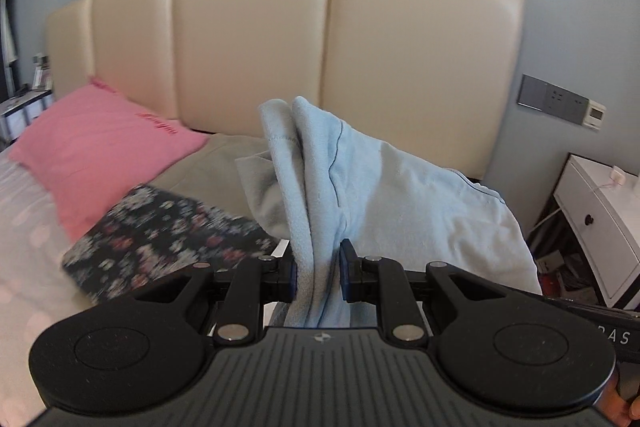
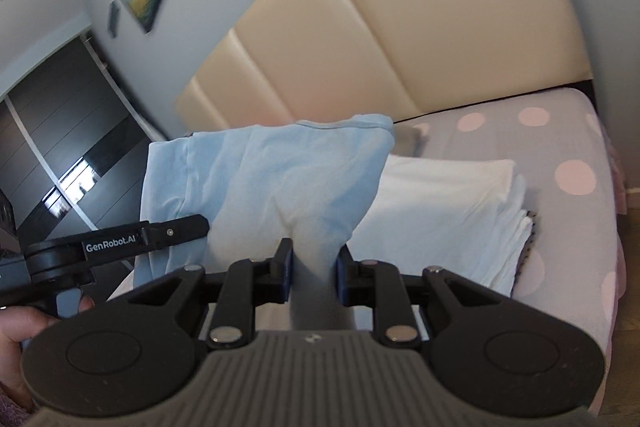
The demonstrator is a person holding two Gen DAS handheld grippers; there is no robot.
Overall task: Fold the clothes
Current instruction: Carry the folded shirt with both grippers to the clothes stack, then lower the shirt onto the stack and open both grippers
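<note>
A light blue garment (image 1: 400, 195) hangs bunched in the air above the bed. My left gripper (image 1: 318, 267) is shut on a gathered fold of it, which rises between the fingers. My right gripper (image 2: 312, 267) is shut on another part of the same garment (image 2: 272, 179), which spreads up and to the left. The left gripper's body (image 2: 120, 243) shows at the left of the right wrist view, close beside the cloth.
The bed has a grey sheet with pink dots (image 2: 560, 163) and a cream padded headboard (image 1: 320, 47). On it lie a pink pillow (image 1: 100, 147), a dark floral garment (image 1: 160, 239), a grey cloth (image 1: 224, 167) and a folded white stack (image 2: 448, 211). A white nightstand (image 1: 600, 227) stands at the right.
</note>
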